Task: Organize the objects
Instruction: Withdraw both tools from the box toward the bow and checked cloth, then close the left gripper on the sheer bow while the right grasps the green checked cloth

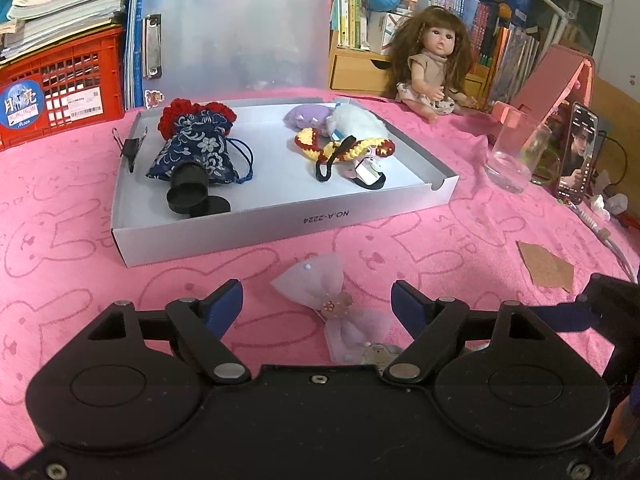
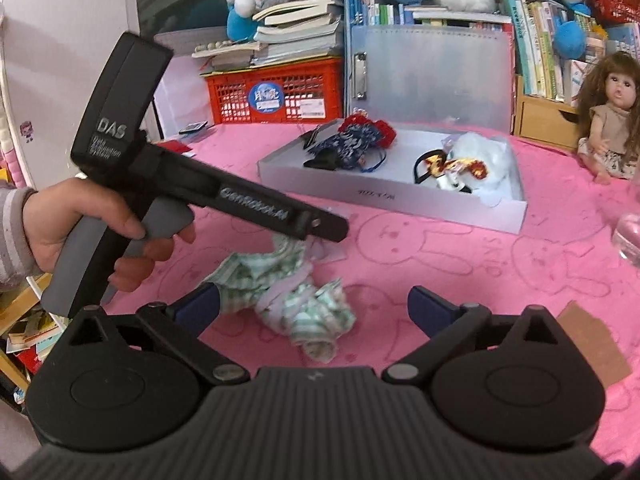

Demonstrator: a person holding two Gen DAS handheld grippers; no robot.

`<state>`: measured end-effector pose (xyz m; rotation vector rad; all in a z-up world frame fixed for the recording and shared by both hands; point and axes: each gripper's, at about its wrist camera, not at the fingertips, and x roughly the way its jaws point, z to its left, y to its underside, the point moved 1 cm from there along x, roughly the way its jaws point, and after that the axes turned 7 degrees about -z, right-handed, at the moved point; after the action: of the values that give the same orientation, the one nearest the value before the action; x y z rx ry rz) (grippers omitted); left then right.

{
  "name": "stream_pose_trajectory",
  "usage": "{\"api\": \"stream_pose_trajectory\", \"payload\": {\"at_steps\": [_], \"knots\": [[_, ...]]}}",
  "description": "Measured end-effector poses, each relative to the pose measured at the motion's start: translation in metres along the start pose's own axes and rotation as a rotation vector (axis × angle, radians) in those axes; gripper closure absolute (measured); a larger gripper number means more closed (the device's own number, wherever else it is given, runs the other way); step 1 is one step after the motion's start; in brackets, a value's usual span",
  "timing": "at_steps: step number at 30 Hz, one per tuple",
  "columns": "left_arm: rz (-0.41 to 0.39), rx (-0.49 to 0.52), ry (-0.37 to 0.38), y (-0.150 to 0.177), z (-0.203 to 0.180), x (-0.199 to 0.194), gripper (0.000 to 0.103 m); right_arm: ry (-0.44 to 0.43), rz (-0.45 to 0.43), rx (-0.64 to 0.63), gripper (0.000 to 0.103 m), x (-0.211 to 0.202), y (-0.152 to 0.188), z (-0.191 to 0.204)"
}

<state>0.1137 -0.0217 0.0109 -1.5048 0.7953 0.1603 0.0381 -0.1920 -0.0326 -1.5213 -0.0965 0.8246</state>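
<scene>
A pale pink bow hair clip [image 1: 320,300] lies on the pink blanket between the fingers of my left gripper [image 1: 317,298], which is open and not touching it. A crumpled green-and-white striped cloth [image 2: 288,292] lies between the wide-open fingers of my right gripper [image 2: 314,304], close to the left pad [image 2: 200,304]. A hand [image 2: 60,228] holds the left gripper [image 2: 324,236], whose nose hangs over the cloth's far end. Beyond stands a shallow white box [image 1: 280,224] holding a blue floral pouch [image 1: 196,152], a black cap [image 1: 188,188], a yellow crochet piece [image 1: 340,148] and a white plush [image 1: 356,120].
A doll [image 1: 432,64] sits behind the box on the right. A drinking glass [image 1: 516,152] and a propped phone [image 1: 576,152] stand at the right. A cardboard scrap [image 1: 548,268] lies nearby. A red crate [image 1: 60,84], books and a translucent clipboard [image 1: 240,36] line the back.
</scene>
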Motion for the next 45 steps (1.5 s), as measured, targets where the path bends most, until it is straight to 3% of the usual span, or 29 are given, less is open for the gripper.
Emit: {"api": "stream_pose_trajectory", "payload": {"at_steps": [12, 24, 28, 33, 45], "knots": [[0.007, -0.014, 0.014, 0.004, -0.006, 0.004, 0.029, -0.013, 0.011, -0.021, 0.0, 0.007, 0.005, 0.016], [0.002, -0.013, 0.017, 0.006, -0.009, 0.003, 0.058, -0.022, 0.032, -0.006, 0.0, 0.018, 0.009, 0.023], [-0.007, -0.011, 0.004, 0.006, -0.007, 0.002, 0.073, -0.012, 0.031, 0.011, 0.0, 0.021, 0.009, 0.022], [-0.019, -0.017, -0.001, 0.004, -0.004, -0.001, 0.08, -0.01, 0.028, 0.012, 0.0, 0.023, 0.009, 0.022], [-0.04, -0.029, -0.016, -0.001, -0.001, -0.006, 0.081, -0.018, 0.014, 0.03, 0.007, 0.021, 0.009, 0.021]]}}
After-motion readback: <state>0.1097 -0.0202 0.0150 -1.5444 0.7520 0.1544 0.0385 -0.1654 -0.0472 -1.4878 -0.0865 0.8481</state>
